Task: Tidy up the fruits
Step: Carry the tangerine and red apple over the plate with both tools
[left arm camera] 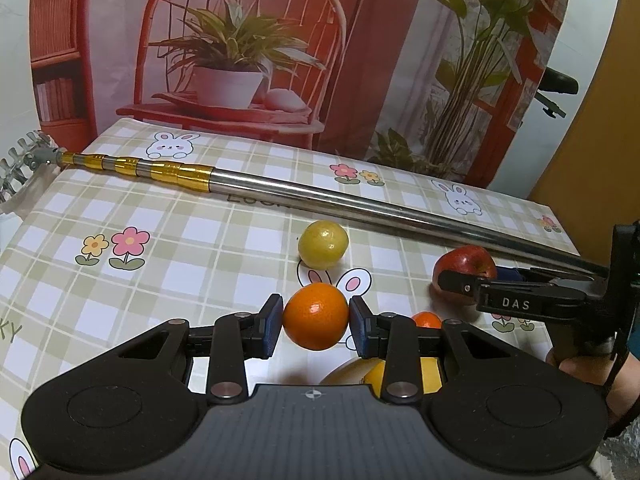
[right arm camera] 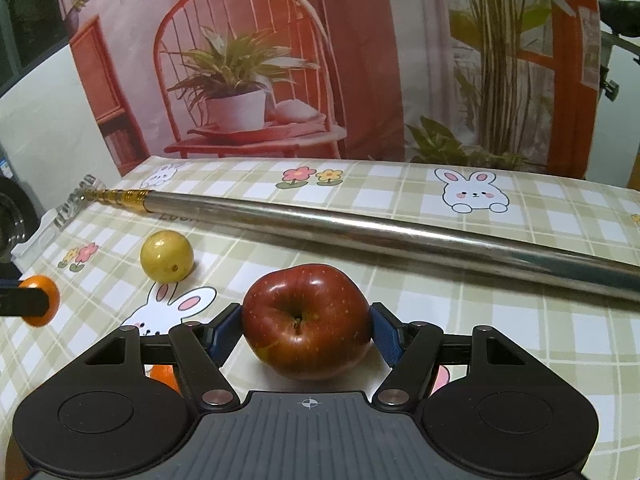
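Near the pole (left arm camera: pixel 360 204), both tongs grip fruit; open tablecloth (left arm camera: pixel 140 272) leftward.

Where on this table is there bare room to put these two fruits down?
Free cloth: left of the yellow fruit, below the pole, around the flower print; also the far strip behind the pole. Crowded: near the grippers, where the orange, apple, small orange and yellow fruit cluster.
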Motion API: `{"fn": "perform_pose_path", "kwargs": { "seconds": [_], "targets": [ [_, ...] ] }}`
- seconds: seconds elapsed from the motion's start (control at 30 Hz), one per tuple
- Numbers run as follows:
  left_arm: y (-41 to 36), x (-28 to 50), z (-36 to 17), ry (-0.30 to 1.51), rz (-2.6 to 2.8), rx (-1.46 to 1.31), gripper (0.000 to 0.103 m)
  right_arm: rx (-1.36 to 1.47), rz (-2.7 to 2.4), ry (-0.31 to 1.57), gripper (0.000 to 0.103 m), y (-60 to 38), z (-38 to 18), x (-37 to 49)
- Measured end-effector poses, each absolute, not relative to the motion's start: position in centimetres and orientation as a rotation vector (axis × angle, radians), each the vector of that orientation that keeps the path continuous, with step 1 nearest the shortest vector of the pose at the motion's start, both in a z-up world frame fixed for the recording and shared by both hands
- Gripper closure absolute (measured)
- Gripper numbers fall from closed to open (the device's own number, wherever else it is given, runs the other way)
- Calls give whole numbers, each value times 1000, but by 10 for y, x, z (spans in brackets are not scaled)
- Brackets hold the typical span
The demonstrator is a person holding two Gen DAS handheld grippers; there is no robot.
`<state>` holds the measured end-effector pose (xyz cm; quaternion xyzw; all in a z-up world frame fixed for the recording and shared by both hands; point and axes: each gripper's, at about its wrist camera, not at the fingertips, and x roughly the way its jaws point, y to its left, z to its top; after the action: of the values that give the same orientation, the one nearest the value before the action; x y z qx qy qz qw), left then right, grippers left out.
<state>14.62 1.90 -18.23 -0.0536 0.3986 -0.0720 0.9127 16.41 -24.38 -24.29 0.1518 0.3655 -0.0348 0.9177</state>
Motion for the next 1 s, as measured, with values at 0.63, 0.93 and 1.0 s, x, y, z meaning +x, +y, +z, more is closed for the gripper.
{"fn": "perform_pose_path", "kwargs": {
  "seconds": [0.63, 0.93, 1.0],
  "targets": [
    [31, 121, -178, 806, -180, -106, 65, 377, -87, 687, 39, -238, -209, 128],
    [38, 102, -173, 798, -203, -88, 65, 354, 8, 658, 39, -206, -173, 105],
    [40, 97, -172, 794, -209, -88, 65, 326, 52, 667, 39, -193, -167, 106]
  ]
}}
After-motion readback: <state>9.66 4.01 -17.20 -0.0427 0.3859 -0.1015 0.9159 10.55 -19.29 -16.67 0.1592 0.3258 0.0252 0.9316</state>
